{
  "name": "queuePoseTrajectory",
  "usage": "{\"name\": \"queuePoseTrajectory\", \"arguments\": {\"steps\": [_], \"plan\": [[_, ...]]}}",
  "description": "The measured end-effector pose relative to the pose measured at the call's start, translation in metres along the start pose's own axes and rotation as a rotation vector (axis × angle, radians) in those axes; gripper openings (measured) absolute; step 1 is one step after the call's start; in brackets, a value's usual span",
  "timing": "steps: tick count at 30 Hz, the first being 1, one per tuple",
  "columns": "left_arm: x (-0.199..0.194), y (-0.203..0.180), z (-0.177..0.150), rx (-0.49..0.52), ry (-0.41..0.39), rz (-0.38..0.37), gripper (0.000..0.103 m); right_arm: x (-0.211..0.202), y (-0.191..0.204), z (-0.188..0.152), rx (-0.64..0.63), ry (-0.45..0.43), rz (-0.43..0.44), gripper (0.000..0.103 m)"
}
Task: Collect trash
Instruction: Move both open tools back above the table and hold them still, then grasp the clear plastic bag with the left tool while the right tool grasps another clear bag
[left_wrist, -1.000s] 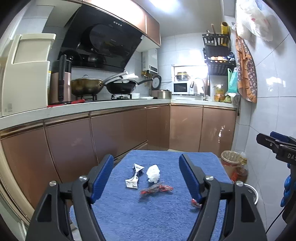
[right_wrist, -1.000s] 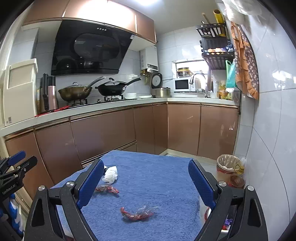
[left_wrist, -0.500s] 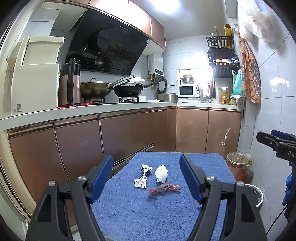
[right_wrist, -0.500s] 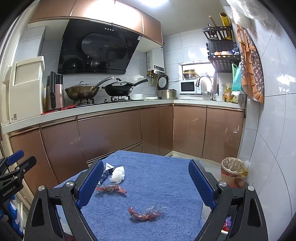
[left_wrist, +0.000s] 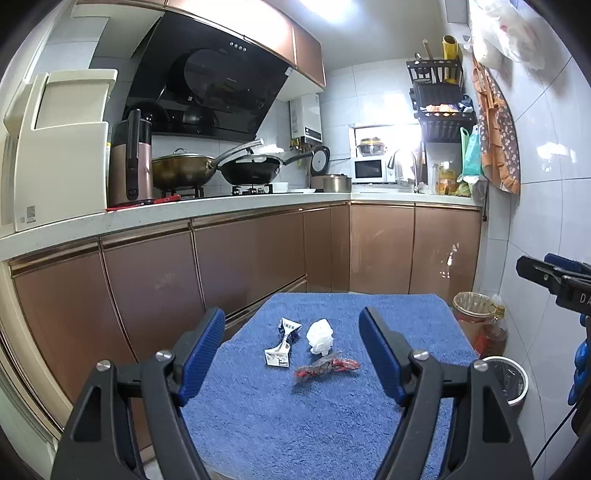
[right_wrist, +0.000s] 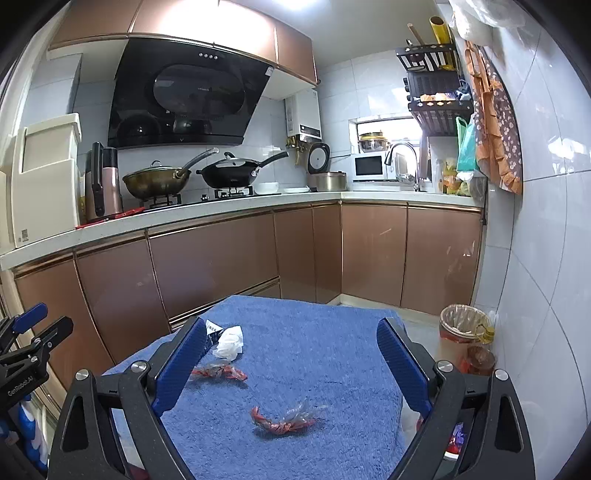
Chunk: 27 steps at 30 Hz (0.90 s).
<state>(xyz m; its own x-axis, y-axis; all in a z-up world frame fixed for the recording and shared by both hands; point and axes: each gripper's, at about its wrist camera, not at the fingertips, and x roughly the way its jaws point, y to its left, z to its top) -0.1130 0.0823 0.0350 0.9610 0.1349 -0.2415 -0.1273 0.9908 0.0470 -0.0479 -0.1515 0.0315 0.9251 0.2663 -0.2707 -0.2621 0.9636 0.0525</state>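
Observation:
Trash lies on a blue towel-covered table (left_wrist: 332, 424). In the left wrist view I see a crumpled white carton (left_wrist: 282, 347), a white tissue wad (left_wrist: 320, 336) and a red wrapper (left_wrist: 327, 366). My left gripper (left_wrist: 293, 350) is open above and short of them. In the right wrist view I see the tissue wad (right_wrist: 229, 342), the red wrapper (right_wrist: 218, 372) and a second red-and-clear wrapper (right_wrist: 284, 419). My right gripper (right_wrist: 291, 369) is open above the table (right_wrist: 314, 350), empty.
A small white bin (left_wrist: 508, 380) stands on the floor right of the table. A bag-lined bin (right_wrist: 460, 325) and bottles stand by the tiled wall. Brown kitchen cabinets (left_wrist: 221, 266) run along the left and back.
Both grippers have drawn back and risen slightly, so the trash sits farther from the cameras. Both stay open. Nothing on the towel has moved.

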Motion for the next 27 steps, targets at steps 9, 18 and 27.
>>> {"name": "queuePoseTrajectory", "arguments": {"steps": [9, 18, 27], "plan": [[0.031, -0.013, -0.005, 0.014, 0.061, -0.034, 0.074, 0.013, -0.022, -0.008, 0.034, 0.036, -0.015, 0.093], [0.078, -0.023, -0.027, 0.026, 0.156, -0.126, 0.074, 0.05, -0.049, -0.031, 0.092, 0.156, 0.062, 0.093], [0.146, -0.011, -0.076, 0.089, 0.338, -0.235, 0.074, 0.103, -0.072, -0.064, 0.119, 0.356, 0.13, 0.086]]}}
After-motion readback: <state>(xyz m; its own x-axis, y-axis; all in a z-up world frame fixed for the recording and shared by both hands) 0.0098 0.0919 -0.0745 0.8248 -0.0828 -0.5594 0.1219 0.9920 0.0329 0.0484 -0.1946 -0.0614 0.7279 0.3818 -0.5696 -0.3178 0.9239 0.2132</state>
